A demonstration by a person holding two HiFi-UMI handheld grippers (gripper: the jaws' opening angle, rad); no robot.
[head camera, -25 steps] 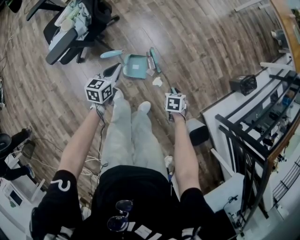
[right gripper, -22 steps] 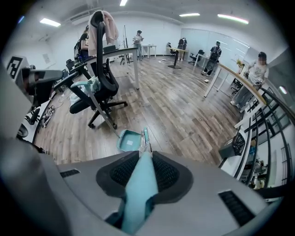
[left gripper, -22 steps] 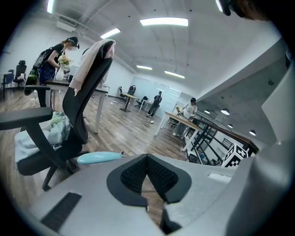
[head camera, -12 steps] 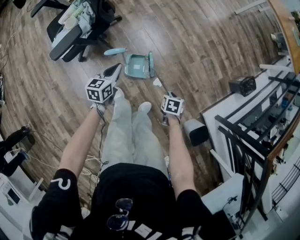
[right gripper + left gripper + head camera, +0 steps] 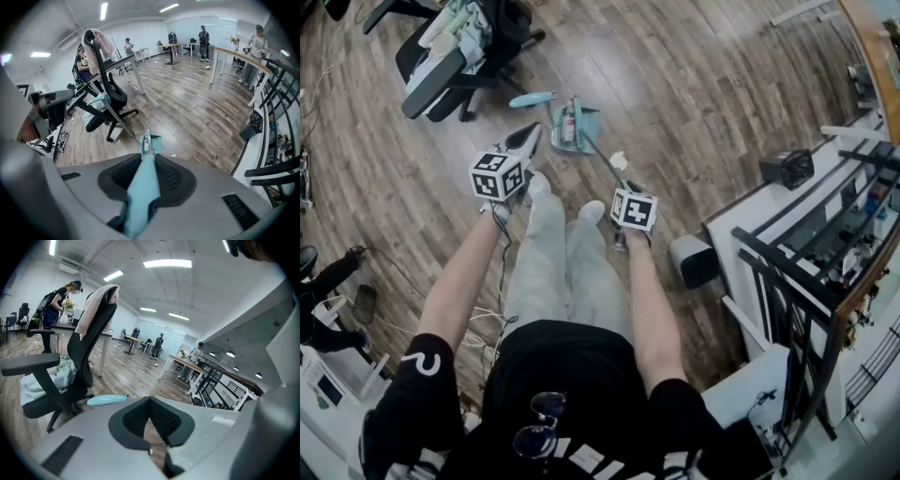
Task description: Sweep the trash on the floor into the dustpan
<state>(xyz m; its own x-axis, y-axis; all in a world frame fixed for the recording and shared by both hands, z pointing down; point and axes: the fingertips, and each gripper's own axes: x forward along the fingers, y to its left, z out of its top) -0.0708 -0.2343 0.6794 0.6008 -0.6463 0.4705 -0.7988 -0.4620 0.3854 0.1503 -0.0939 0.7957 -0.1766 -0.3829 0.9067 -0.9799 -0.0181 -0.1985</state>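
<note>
Right tongs (image 5: 625,187): pinched on the teal handle of the hand brush (image 5: 592,150). You grip it at its near end, which likely gives you the longest reach to the floor.

Left tongs (image 5: 528,140): tips pressed together with nothing between them. They are held out over the wooden floor (image 5: 703,84), just past your left shoe (image 5: 535,186). They seem parked close to the pan, probably so you can steady it.

Brush axis: the long axis runs from your right tongs forward and to your left. The bristle head is the far end, and it lies over the dustpan.

Trash: a white crumpled scrap (image 5: 619,160) lies on the bare floor just right of the brush handle, between your right tongs and the pan. It is not yet in the pan. Whether anything already lies in the pan under the bristles, I cannot tell.

Dustpan (image 5: 590,119): teal and flat on the floor ahead of your feet.

Teal oblong piece (image 5: 532,98): lies just left of the pan, pointing left. It looks like a handle, but I cannot tell if it joins the pan.

Office chair (image 5: 450,58): beyond and to the left, heaped with cloth, well apart from the sweep.

Step in hand: judging by the scrap's place, you need the bristles behind it, then a stroke toward the pan.
</note>
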